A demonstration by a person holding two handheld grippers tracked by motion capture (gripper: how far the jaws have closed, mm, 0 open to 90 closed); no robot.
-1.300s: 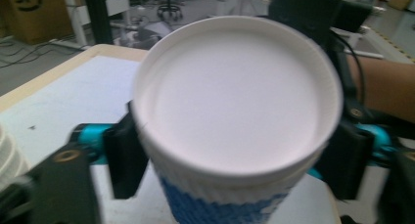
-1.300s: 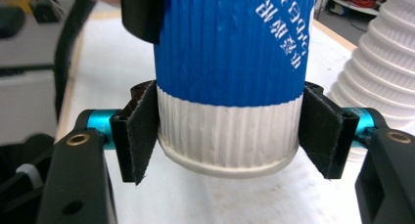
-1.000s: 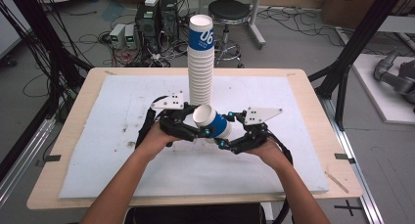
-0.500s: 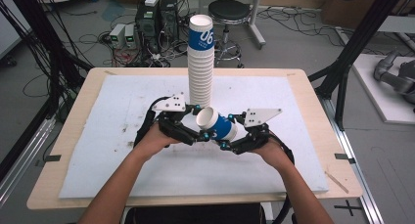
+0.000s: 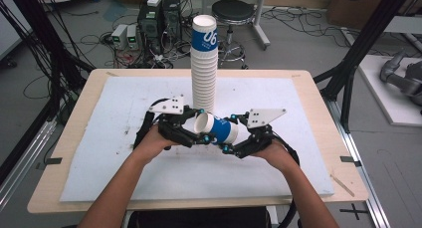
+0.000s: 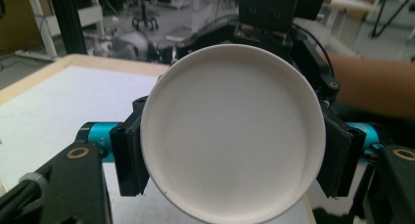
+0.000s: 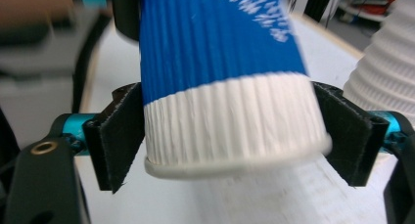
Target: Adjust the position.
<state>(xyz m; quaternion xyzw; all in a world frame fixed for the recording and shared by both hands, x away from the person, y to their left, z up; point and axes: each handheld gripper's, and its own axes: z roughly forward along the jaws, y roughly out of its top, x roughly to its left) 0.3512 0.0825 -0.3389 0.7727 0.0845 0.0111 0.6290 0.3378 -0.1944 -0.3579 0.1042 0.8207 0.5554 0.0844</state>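
Note:
A blue-and-white ribbed paper cup point(image 5: 219, 131) lies sideways in the air just above the white mat, in front of a tall stack of the same cups point(image 5: 204, 68). My left gripper point(image 5: 198, 137) is shut on its open white end, which faces the camera in the left gripper view as the cup point(image 6: 232, 136) sits between the jaws of my left gripper point(image 6: 232, 160). My right gripper point(image 5: 228, 142) is shut on the other end. In the right gripper view, the cup point(image 7: 225, 87) has my right gripper point(image 7: 230, 136) pressing its white ribbed band from both sides.
The white mat point(image 5: 124, 118) covers most of the wooden table point(image 5: 89, 88). The cup stack stands at the mat's middle, close behind both grippers. On the floor beyond the table are computer boxes point(image 5: 154, 19), cables and a stool point(image 5: 234, 11).
Both grippers keep their hold on the cup. The cup and hands have drifted slightly down and toward the person, away from the stack.

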